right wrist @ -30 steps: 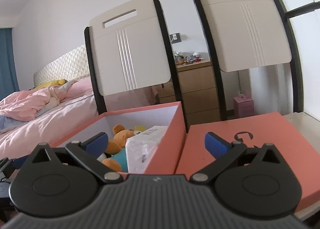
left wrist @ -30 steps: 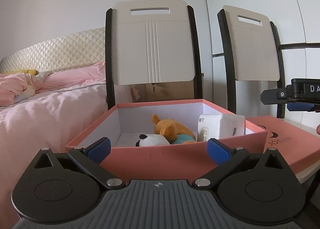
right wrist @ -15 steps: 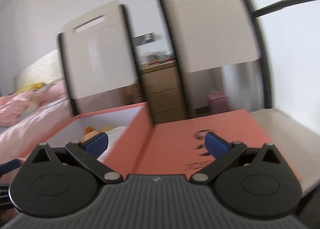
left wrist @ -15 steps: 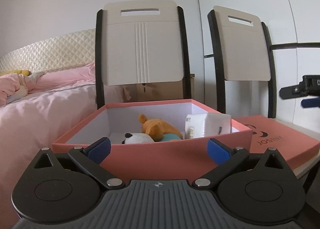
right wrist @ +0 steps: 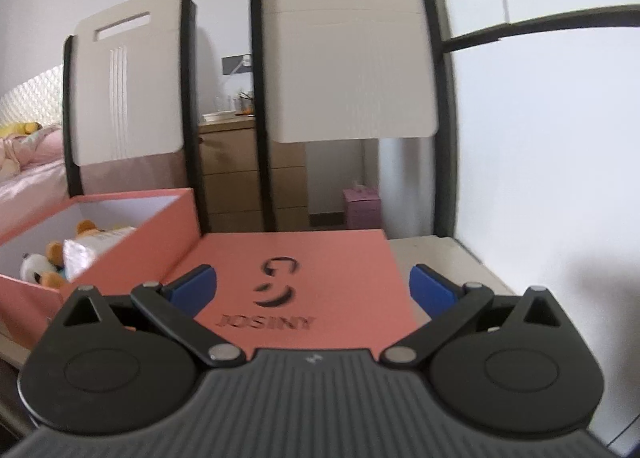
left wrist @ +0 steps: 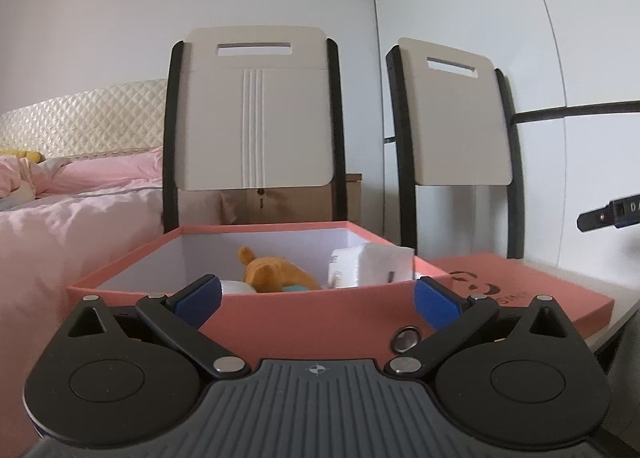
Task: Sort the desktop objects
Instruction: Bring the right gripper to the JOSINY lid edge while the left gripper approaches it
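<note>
An open salmon box (left wrist: 304,318) holds an orange plush bear (left wrist: 276,272), a white tissue pack (left wrist: 368,266) and a partly hidden panda plush. The box also shows at the left of the right wrist view (right wrist: 132,242). Its flat lid (right wrist: 304,278), printed JOSINY, lies to the box's right on the pale table (right wrist: 444,262). My left gripper (left wrist: 316,300) is open and empty, low in front of the box's near wall. My right gripper (right wrist: 312,290) is open and empty, just over the lid's near edge. A small round metal piece (left wrist: 405,339) lies by the left gripper.
Two cream folding chairs (left wrist: 254,114) (right wrist: 348,58) stand behind the table. A pink bed (left wrist: 72,210) is at the left. A wooden drawer unit (right wrist: 236,174) and a small pink box (right wrist: 362,208) stand beyond. A white wall (right wrist: 552,138) is close on the right.
My left gripper has drawn back and dropped lower before the box. My right gripper has swung right, from over the box's corner to facing the lid. Both stay open.
</note>
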A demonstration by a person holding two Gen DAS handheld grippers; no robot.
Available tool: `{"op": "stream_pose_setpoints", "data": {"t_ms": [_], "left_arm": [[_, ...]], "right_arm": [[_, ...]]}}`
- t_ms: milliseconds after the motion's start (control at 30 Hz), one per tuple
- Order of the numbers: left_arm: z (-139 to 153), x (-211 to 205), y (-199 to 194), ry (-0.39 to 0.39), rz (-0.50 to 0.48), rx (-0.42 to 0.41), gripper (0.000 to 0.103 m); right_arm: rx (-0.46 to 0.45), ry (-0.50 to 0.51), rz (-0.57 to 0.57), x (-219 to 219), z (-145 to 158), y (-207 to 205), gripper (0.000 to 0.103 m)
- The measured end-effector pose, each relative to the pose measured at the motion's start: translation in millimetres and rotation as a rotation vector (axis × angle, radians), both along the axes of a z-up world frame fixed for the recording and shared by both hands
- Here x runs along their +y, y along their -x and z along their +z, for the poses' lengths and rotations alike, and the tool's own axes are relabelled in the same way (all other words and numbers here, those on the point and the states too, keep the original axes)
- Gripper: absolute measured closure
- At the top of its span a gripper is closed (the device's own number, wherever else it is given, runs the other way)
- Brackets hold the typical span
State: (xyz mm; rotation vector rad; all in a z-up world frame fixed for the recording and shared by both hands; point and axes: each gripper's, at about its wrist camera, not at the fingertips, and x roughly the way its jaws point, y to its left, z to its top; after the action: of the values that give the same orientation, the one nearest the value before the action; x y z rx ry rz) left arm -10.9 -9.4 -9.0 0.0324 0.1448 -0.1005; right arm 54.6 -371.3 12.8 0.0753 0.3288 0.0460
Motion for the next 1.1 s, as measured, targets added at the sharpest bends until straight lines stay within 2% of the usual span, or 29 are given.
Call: {"op": "stream_pose_setpoints", "data": {"t_ms": [167, 300, 467, 700, 900, 1100], "left_arm": [[-9, -15, 2, -0.03, -0.052, 0.001, 0.0], [-21, -31, -1, -0.072, -0.088, 0.023, 0.0], [-33, -44, -2, -0.107, -0.115, 0.038, 0.0], [-43, -54, -1, -0.132, -0.146, 0.06, 0.0], [-49, -58, -2, -0.117, -0.164, 0.092, 0.0], [-60, -65, -10, -0.105, -0.181, 0.148, 0.0]], "right_arm": [[-0.001, -0.009, -0.009, -22, -19, -1, 0.0], [0.043, -0.033, -0.024, -36, -37, -2, 0.0], [0.106, -0.151, -0.068, -56, -51, -11, 0.0], [0.081, -0.068, -0.023, -45, -56, -9, 0.0], [0.119, -0.127, -0.055, -53, -62, -12, 0.0], [0.117, -0.112, -0.045, -53, -64, -10, 0.0]]}}
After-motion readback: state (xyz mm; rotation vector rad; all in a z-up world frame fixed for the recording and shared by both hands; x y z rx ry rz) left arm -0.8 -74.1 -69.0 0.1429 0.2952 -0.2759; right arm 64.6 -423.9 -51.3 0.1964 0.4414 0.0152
